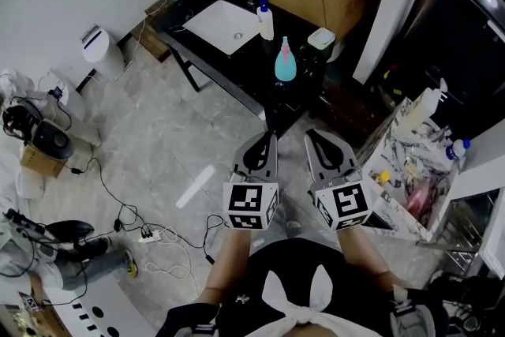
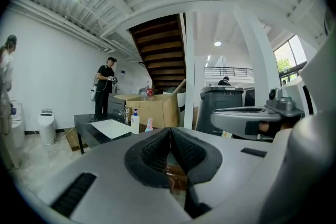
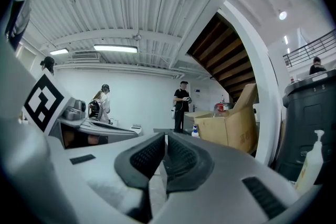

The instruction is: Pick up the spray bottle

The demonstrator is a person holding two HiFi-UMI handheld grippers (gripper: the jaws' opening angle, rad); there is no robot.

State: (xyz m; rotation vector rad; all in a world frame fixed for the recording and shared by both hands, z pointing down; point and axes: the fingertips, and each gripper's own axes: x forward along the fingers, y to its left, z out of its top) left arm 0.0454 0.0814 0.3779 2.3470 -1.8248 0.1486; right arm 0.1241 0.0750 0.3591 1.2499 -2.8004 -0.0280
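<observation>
Two grippers sit side by side low in the head view, the left gripper (image 1: 267, 136) and the right gripper (image 1: 316, 134); both have their jaws pressed together on nothing (each gripper view shows the pads meeting). The spray bottle (image 1: 285, 61), teal with a pink top, stands upright on the black table (image 1: 241, 67) ahead, well apart from both grippers; a white bottle (image 1: 265, 21) and a white tub (image 1: 321, 38) stand near it.
</observation>
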